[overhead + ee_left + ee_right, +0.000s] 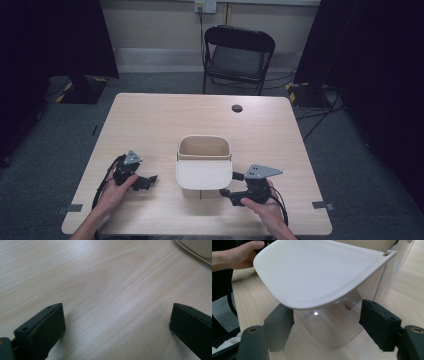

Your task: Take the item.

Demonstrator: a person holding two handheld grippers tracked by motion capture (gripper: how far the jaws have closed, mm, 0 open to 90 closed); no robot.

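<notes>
Just beside right gripper [233, 186]: lidded bin [204, 162].

Container [197, 247] cut off at corner

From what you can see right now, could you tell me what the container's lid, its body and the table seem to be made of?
The lid looks like matte off-white plastic: smooth, moulded, with a raised rim. The body under it looks like clear glossy plastic, since the table shows through it and it carries a bright highlight; glass can't be ruled out. The table shows pale wood grain with a low sheen, either wood or a wood-look laminate.
</notes>
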